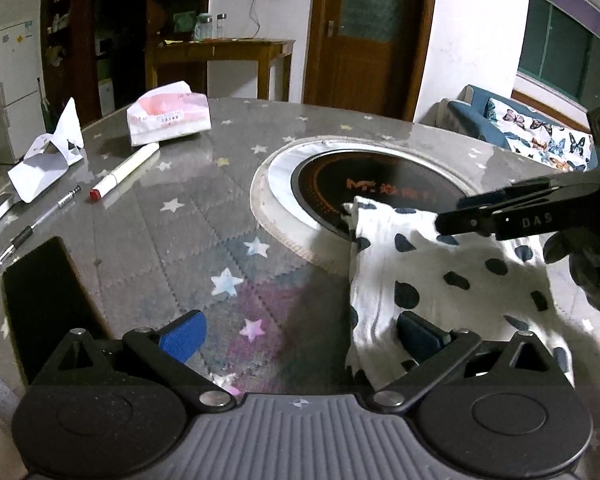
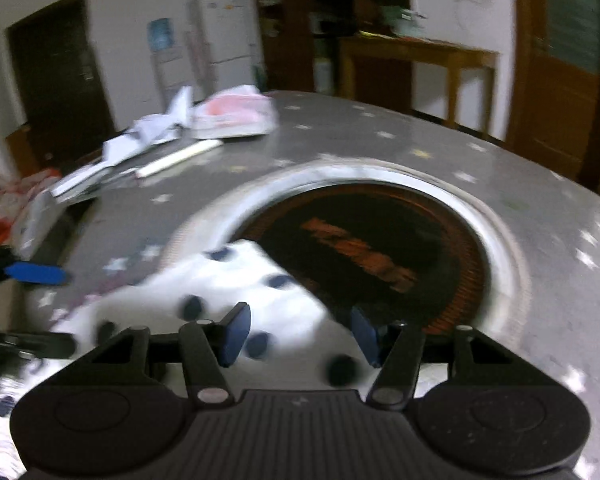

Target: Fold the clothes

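- my left tongs are spread wide with nothing between the pads; the right-hand pad sits over the near edge of the spotted cloth, but I can't tell whether it touches it
- my right tongs are open too, hovering just above the same cloth, gripping nothing as far as I can see
- the cloth itself lies on the tabletop off to my right side; its far corner hangs over the rim of the built-in cooktop; it looks bunched or already doubled over, honestly can't say which
- what could go wrong: that corner over the cooktop ring could snag when I drag it; pinch only one layer and the fold comes out crooked; grab too near the edge and the thin fabric slips out of the pads
- the marker and the pens further left could get swept if I pull the cloth that way
- hard to see: the right wrist view is badly smeared; the cloth's near edge is hidden behind both tool bodies, so its full outline is a guess
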